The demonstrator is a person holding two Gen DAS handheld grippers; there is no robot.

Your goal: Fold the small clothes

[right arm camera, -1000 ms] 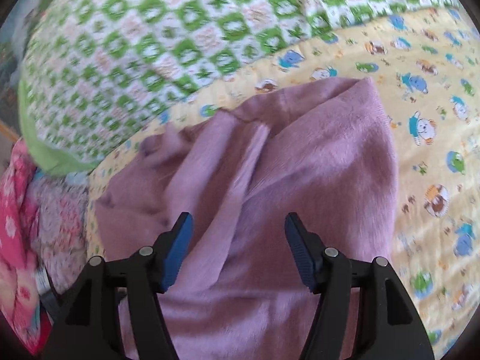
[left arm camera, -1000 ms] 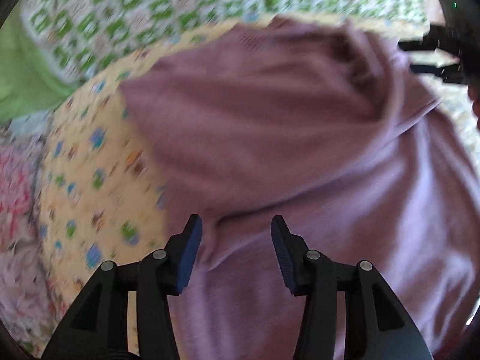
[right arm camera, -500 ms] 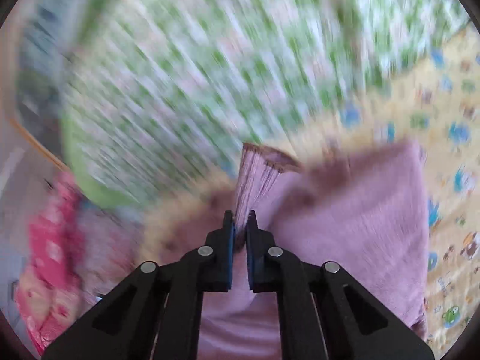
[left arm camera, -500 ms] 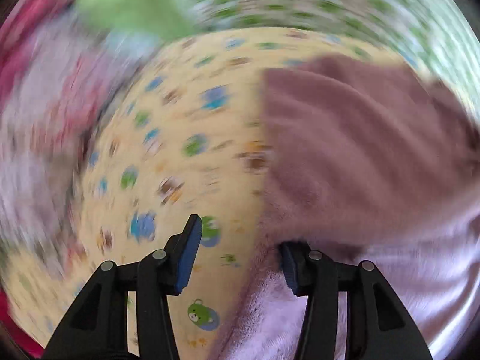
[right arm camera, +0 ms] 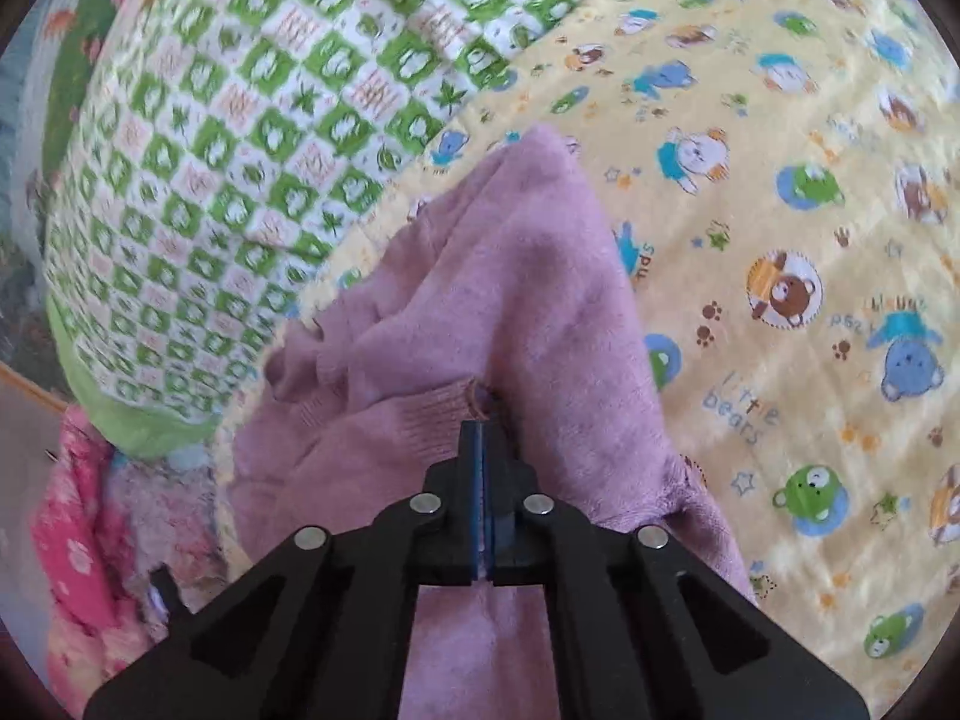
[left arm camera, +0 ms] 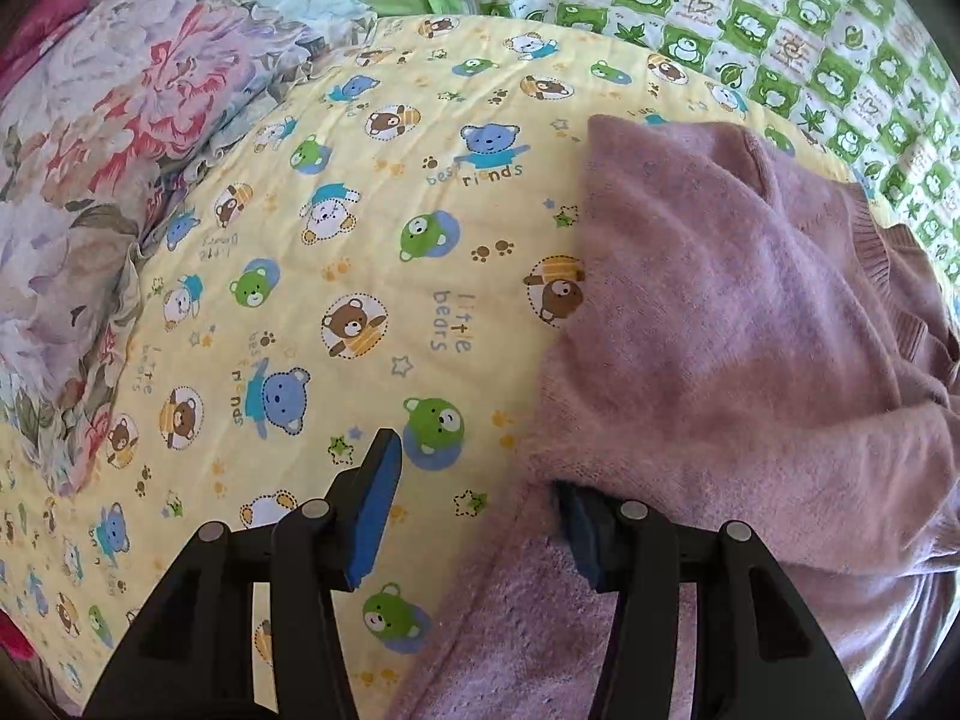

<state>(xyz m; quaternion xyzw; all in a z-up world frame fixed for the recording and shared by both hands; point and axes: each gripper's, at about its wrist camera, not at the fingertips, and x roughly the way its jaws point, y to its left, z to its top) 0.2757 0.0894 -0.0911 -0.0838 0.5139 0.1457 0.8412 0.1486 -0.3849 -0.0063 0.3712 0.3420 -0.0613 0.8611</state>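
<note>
Finding a mauve, fuzzy knitted sweater [left arm camera: 720,312] lying bunched on a yellow quilted blanket printed with cartoon bears [left arm camera: 360,240], toward the blanket's border with a green-and-white checked quilt [left arm camera: 780,12]. Noting a flowered bedcover [left arm camera: 120,120] crumpled beyond the blanket's other side, well apart from the work. Pinching the sweater's ribbed cuff [right arm camera: 420,420] at the very tips of the right gripper [right arm camera: 480,426], with the jaws nearly together yet beginning to open around the knit. Judging this hold as the means of carrying the sleeve across the body, hence the sleeve rising in a ridge toward the tips rather than lying flat. Keeping the left gripper [left arm camera: 474,468] parted about halfway and gripping nothing: resting one blue-padded finger [left arm camera: 375,510] over bare blanket and tucking the other under the overhanging fold at the sweater's edge, apparently for lifting or pinning that edge during the laying of the sleeve. Reading the step as an early sleeve fold, with the garment lumpy and no neat rectangle formed. Flagging a risk: releasing the cuff with the sleeve standing proud, letting it slump off line. Recommending setting the cuff flat on the body before fully letting go, then closing the left jaws on the side edge.
</note>
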